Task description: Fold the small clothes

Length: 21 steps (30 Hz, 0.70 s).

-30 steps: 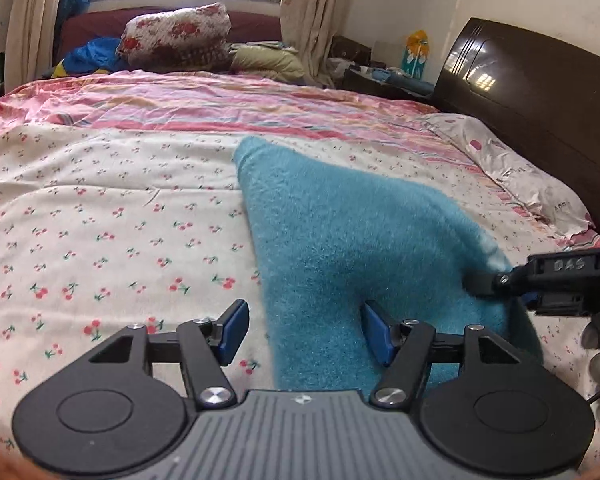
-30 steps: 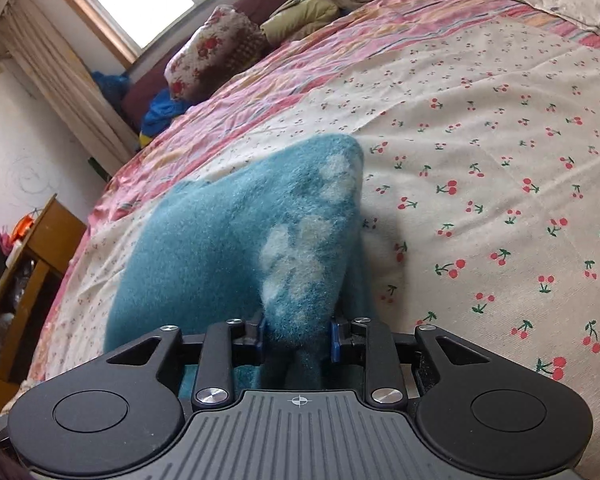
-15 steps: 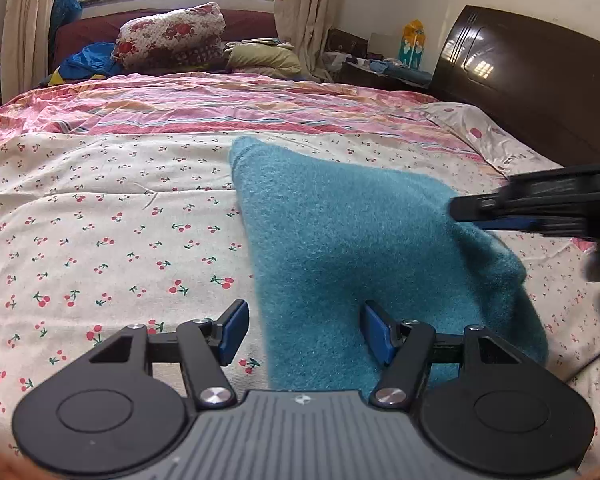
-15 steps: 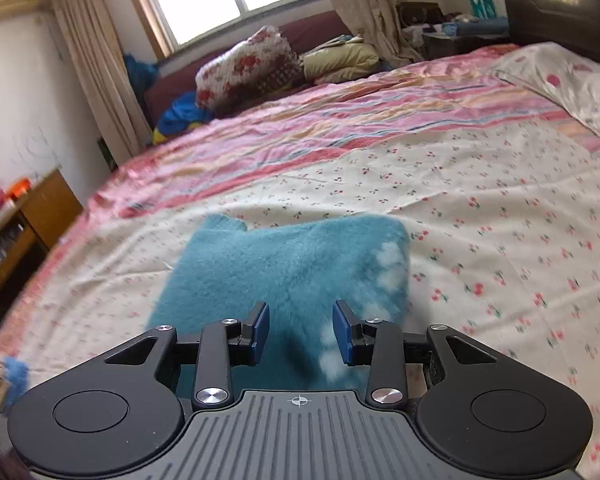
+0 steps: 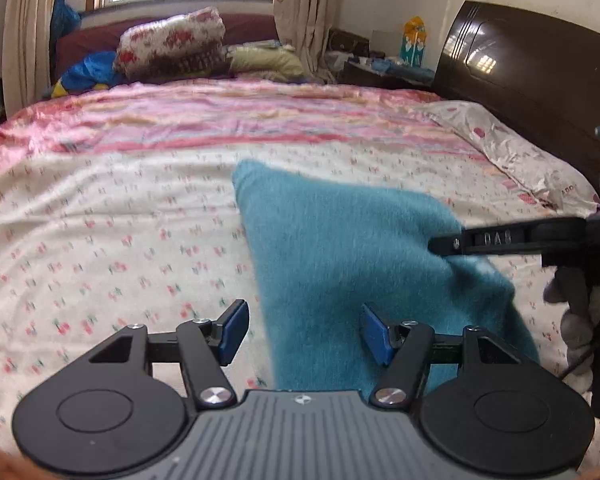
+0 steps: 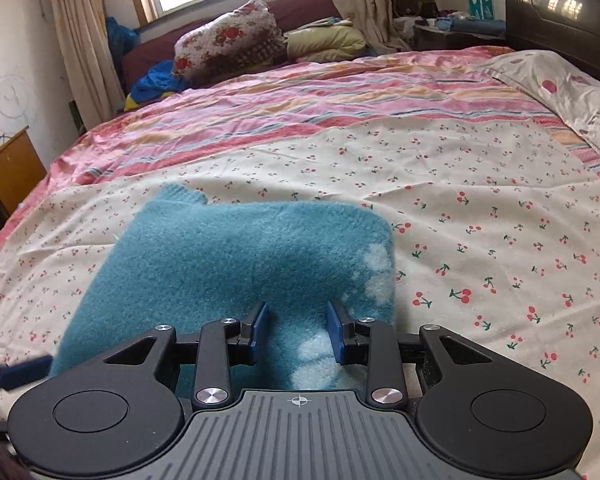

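Sweater [image 6: 236, 264], teal and fuzzy, lying folded on the bed [image 6: 480, 208].

The left gripper [image 5: 302, 330] hangs over the sweater's near left edge, fingers [image 5: 232, 330] spread wide and gripping nothing. The right gripper [image 6: 296, 330] sits above the near edge by the white patches; its fingers [image 6: 336, 330] are closing, fabric below and between them, pads not pressing it. No containers nearby.
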Motion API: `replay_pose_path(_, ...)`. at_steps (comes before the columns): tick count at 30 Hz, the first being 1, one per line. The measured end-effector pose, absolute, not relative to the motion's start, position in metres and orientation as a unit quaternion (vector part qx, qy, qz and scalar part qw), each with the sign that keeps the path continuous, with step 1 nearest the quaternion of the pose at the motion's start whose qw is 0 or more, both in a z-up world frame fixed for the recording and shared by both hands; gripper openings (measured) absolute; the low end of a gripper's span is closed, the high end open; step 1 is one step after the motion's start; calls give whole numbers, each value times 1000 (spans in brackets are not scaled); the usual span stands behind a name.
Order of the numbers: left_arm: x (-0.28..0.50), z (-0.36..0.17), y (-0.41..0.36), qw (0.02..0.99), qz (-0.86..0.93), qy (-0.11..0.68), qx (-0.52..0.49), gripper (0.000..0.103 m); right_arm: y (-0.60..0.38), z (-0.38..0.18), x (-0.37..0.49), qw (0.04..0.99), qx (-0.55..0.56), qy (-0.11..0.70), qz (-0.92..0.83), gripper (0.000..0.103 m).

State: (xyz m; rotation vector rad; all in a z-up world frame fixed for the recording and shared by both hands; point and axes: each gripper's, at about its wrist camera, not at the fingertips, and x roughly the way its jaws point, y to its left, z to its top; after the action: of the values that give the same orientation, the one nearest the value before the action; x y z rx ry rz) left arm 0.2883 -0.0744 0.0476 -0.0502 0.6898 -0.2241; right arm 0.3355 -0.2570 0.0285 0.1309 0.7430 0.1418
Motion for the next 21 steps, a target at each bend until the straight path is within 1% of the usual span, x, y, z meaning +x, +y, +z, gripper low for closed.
replay_pose_path(1,290,52,-74,937,-107,332,-22,68,-257,31,334,927,65,362,70,32)
replay_pose_path(5,306,60,-75,939,-97,330,-8,68,-262,39,328,929,79,355,73,35)
replay_pose_path(7,315,59,-78,938,-93,335,1,68,-263,42,323,931,72,349,74,41)
replay_pose_path(9,322,56,-82,936,-94,338,5,68,-264,44,321,934,62,343,74,43)
replay_pose_path(13,330,52,-92,936,-96,339,11,69,-264,36,324,934,34,351,59,43)
replay_pose_path(17,335,46,-101,934,-96,343,28,69,-270,24,330,929,44,362,57,45)
replay_pose_path(19,336,46,-103,933,-96,344,31,69,-275,19,333,927,58,367,55,54)
replay_pose_path(21,337,45,-103,933,-96,346,29,69,-287,13,335,920,96,376,59,55)
